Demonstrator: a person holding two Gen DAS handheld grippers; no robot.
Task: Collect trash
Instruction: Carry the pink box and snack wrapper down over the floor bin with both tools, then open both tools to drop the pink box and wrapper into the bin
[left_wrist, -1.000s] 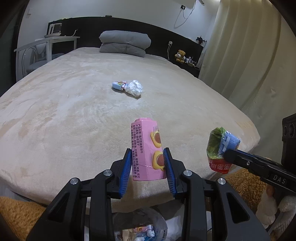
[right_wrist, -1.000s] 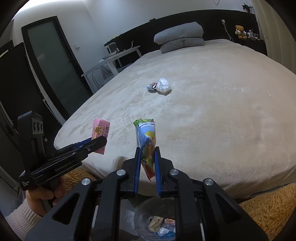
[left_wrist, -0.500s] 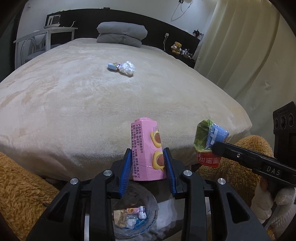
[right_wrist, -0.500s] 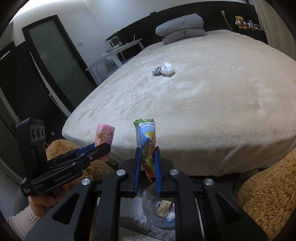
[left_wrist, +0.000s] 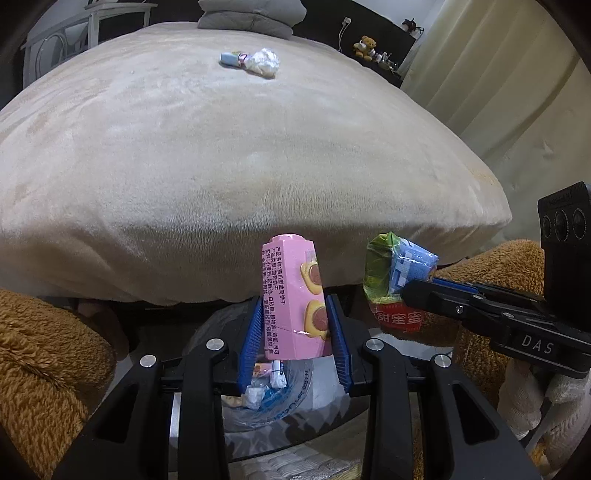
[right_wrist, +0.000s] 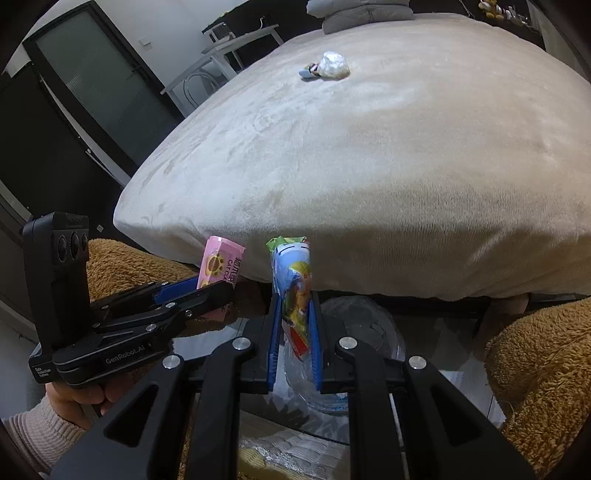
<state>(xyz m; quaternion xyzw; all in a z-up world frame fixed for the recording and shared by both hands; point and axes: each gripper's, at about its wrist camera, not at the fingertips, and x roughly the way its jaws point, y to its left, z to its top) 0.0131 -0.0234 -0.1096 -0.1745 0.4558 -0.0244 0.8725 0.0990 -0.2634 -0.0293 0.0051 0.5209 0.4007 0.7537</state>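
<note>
My left gripper (left_wrist: 293, 325) is clamped on a pink box (left_wrist: 293, 299), its blue pads pressed to both long sides, the box standing nearly upright. My right gripper (right_wrist: 294, 332) pinches a flattened blue and green snack wrapper (right_wrist: 293, 291) that sticks up between its pads. Each tool shows in the other's view: the right one enters the left camera from the right edge, and the left one, with my hand (right_wrist: 79, 400) under it, sits at the lower left of the right camera.

Below both grippers stands a clear plastic container (left_wrist: 291, 402) with a few scraps already inside, resting on a dark glass surface (left_wrist: 391, 343). The box and the wrapper hang above it, not touching it.

Straight ahead is the foot edge of the bed (left_wrist: 221, 166), covered in a beige blanket. Far up on it lie a crumpled white wad (left_wrist: 263, 62) and a small blue packet (left_wrist: 229, 58), touching each other. Brown fuzzy cushions (left_wrist: 44, 362) flank the container on both sides, close to it.
</note>
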